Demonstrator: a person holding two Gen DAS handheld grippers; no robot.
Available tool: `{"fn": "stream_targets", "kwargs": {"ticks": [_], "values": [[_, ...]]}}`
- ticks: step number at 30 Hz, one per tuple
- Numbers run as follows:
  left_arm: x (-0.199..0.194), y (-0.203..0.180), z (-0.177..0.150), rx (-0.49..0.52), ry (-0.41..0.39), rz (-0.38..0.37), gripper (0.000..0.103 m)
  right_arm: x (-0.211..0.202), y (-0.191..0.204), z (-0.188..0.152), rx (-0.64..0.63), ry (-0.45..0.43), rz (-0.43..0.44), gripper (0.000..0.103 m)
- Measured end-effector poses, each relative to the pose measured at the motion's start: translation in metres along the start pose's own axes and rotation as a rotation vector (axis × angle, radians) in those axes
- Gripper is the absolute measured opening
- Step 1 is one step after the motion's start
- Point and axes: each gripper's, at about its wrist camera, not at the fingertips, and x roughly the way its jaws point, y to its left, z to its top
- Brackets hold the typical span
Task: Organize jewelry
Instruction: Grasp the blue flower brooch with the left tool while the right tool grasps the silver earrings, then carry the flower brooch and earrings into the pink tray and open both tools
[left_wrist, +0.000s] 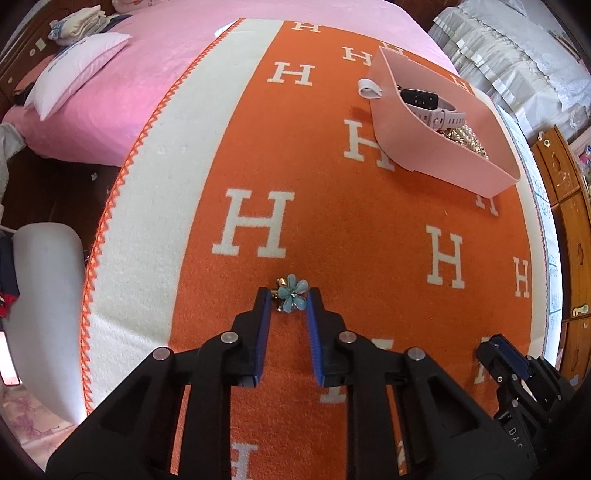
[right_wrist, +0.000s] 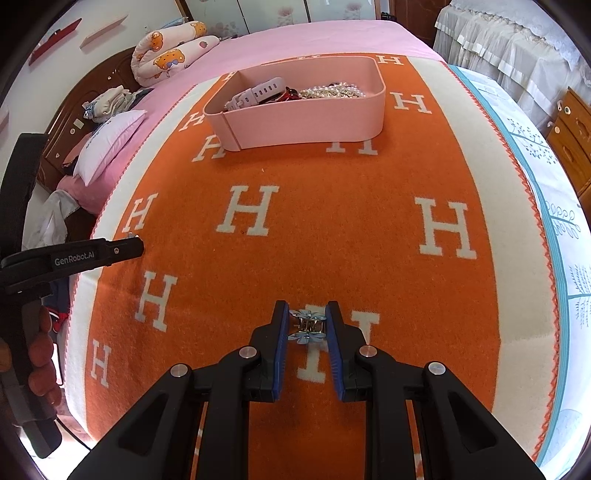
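Clearly legible: "GenRobot.AI" on left tongs (right_wrist: 133, 248); blanket (right_wrist: 332, 240) lettered "H".

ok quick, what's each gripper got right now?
Left gripper: shut on a blue flower clip.
Right gripper: shut on another flower clip.

A blue flower hair clip (left_wrist: 291, 297) sits pinched at the tips of one gripper, and a second, metal-hinged flower clip (right_wrist: 306, 325) is clamped in the other. Up ahead, the pink tray (right_wrist: 306, 122) rests on the blanket holding a pale watch (right_wrist: 258, 96) and a heap of pearl beads (right_wrist: 332, 92).
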Motion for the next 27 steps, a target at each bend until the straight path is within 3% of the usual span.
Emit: {"fn": "stream_targets", "kwargs": {"ticks": [7,8,14,27], "values": [[-0.006,-0.011,0.000,0.040,-0.008,-0.012,0.015,-0.002,-0.003,0.007,0.010,-0.006,0.011,0.019],[-0.009,-0.014,0.001,0.048,-0.010,-0.019,0.011,-0.004,-0.004,0.009,0.014,-0.009,0.014,0.019],[-0.034,-0.040,0.019,0.105,-0.053,-0.069,0.011,-0.023,-0.014,0.037,0.049,-0.056,0.040,0.019],[-0.092,-0.116,0.107,0.253,-0.230,-0.194,0.011,-0.070,-0.025,0.160,0.048,-0.262,0.065,0.019]]}}
